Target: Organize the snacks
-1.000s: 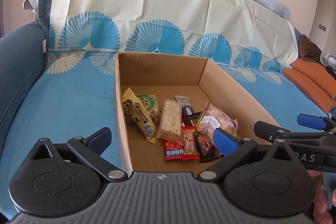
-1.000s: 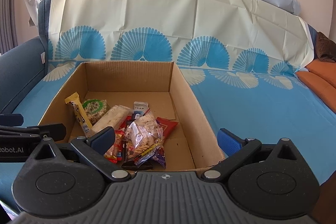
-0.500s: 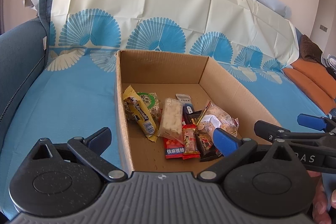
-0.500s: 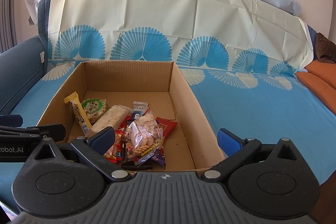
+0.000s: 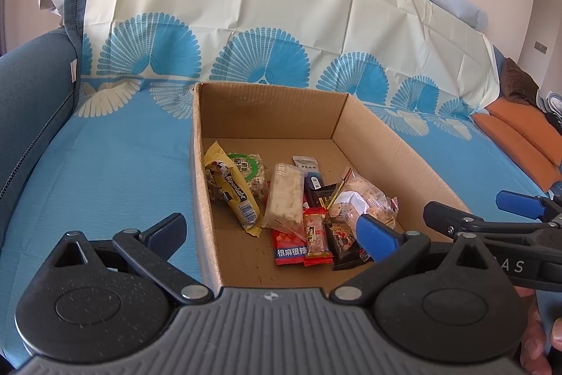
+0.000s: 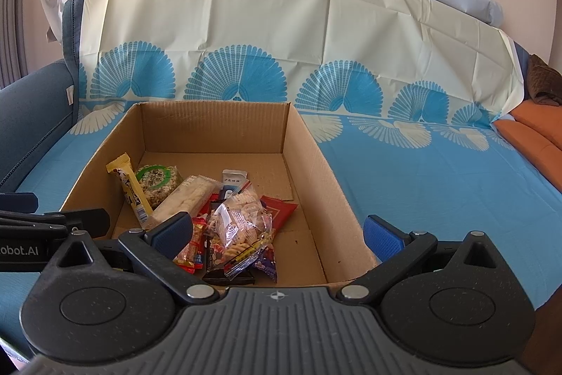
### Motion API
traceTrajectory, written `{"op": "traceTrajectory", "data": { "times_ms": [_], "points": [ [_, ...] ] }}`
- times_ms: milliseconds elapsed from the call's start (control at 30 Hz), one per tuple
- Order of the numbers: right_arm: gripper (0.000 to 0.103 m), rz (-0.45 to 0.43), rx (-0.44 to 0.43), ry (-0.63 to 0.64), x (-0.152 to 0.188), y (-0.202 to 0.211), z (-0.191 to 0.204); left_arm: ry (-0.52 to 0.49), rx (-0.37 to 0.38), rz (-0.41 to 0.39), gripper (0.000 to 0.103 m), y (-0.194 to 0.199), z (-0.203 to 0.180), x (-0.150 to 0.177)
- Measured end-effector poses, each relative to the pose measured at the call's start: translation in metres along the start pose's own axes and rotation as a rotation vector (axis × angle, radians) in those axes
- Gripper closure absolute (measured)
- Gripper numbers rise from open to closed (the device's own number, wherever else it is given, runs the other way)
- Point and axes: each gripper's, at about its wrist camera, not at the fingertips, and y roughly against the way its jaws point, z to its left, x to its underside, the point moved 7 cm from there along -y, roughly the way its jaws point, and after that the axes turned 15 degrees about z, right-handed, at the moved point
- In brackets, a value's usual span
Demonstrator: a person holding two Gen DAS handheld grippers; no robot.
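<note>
Left hand-held gripper (image 5: 270,231): fingers spread, empty, hovering at the near edge of the cardboard box (image 5: 267,109). Right hand-held gripper (image 6: 277,231): likewise spread, empty, beside mine. Contents I count on the box floor, toward its left side: yellow bar (image 5: 233,194), round green-label rice cake (image 5: 247,167), pale crisp bar (image 5: 284,199), clear biscuit bag (image 6: 242,231), small red packets (image 5: 314,234). Box sits on a blue fan-print sofa cover (image 6: 439,178).

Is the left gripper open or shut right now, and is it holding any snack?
Open and empty. The left gripper has its blue pads spread wide with nothing between them, hanging over the near edge of the cardboard box.
</note>
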Motion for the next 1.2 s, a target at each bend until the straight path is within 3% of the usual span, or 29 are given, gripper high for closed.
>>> {"op": "traceTrajectory", "data": {
  "times_ms": [1200],
  "points": [
    [0.001, -0.018, 0.007, -0.024, -0.006, -0.001, -0.008, -0.014, 0.013, 0.021, 0.0, -0.01, -0.007, -0.002]
  ]
}}
